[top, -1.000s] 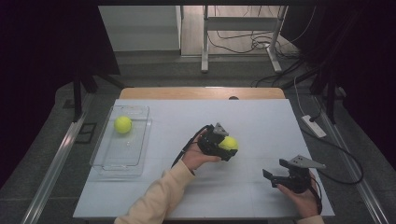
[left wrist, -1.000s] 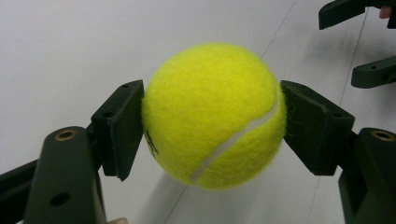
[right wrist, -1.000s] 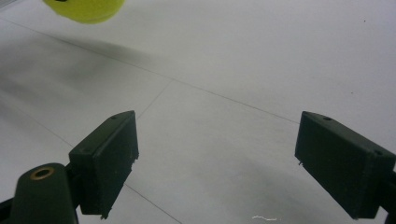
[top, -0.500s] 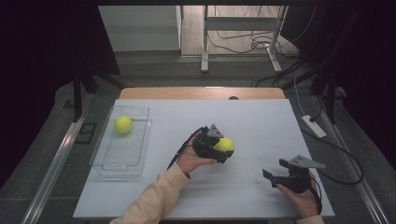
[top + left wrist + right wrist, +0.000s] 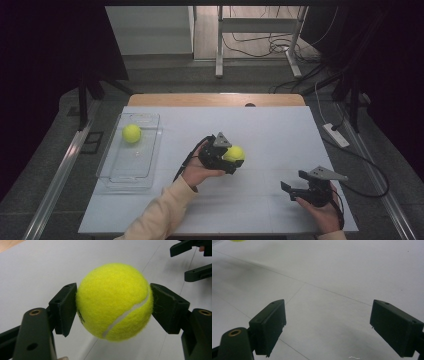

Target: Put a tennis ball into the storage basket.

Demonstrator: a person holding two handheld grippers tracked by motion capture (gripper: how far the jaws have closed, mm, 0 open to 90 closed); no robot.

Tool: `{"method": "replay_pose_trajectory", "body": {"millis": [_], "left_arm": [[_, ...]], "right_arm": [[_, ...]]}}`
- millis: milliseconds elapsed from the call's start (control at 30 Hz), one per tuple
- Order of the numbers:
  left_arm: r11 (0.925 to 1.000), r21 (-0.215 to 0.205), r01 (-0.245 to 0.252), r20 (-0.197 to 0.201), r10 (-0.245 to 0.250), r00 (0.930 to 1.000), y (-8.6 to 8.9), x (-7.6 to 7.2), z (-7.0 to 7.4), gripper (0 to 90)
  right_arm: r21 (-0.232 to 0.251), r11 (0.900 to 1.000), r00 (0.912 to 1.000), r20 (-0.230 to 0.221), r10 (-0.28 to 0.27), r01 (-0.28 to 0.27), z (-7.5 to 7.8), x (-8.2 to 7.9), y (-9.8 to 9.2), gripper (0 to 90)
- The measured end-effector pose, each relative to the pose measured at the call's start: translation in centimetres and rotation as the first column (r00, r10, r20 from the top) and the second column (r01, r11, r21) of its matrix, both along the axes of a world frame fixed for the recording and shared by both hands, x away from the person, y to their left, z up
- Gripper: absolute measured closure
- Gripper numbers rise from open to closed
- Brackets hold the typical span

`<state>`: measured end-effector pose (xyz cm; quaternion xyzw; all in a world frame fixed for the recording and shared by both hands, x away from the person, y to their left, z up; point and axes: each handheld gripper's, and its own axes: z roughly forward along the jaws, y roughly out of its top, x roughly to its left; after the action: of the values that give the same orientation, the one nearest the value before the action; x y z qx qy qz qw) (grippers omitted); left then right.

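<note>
My left gripper (image 5: 231, 159) is shut on a yellow tennis ball (image 5: 235, 153) and holds it just above the middle of the white table (image 5: 270, 130). In the left gripper view both black pads press the ball (image 5: 114, 301) from its two sides. A second tennis ball (image 5: 131, 133) lies in the far end of a clear plastic tray (image 5: 116, 172) at the table's left. My right gripper (image 5: 290, 188) rests near the front right of the table, jaws wide apart with nothing between them. Bare table surface shows between its pads (image 5: 270, 325) in the right gripper view.
A white power strip (image 5: 336, 135) with its cable lies past the table's right edge. A metal stand (image 5: 219, 50) and loose cables are on the floor behind the table. The right gripper's jaws (image 5: 192, 260) appear at the top right of the left gripper view.
My left gripper has carried the tennis ball a little to the left and slightly up, toward the tray side. The right gripper has stayed where it was.
</note>
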<state>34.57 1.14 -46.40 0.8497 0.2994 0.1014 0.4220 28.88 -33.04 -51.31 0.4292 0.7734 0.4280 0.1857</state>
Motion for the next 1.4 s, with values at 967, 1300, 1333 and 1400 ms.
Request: {"method": "replay_pose_trajectory", "body": {"millis": [967,1300,1333,1400], "left_arm": [[0.9963,-0.058,-0.064,0.04,0.066,0.997,3.3,-0.5,1.6,27.4],[0.9928,-0.082,-0.087,0.052,0.092,0.9944,4.4,-0.6,2.2,27.3],[0.9926,-0.084,-0.088,0.054,0.093,0.9942,4.4,-0.6,2.3,27.3],[0.9917,-0.088,-0.093,0.054,0.098,0.9937,4.6,-0.6,2.5,27.4]], "right_arm": [[-0.001,1.0,1.0,-0.004,0.004,-0.004,-0.1,0.2,0.0,13.6],[-0.005,1.0,1.0,-0.004,0.004,-0.004,-0.1,0.2,-0.1,13.5],[-0.005,1.0,1.0,-0.004,0.003,-0.003,-0.1,0.2,-0.1,13.5],[-0.004,1.0,1.0,-0.006,0.0,0.0,-0.1,0.2,-0.2,13.5]]}}
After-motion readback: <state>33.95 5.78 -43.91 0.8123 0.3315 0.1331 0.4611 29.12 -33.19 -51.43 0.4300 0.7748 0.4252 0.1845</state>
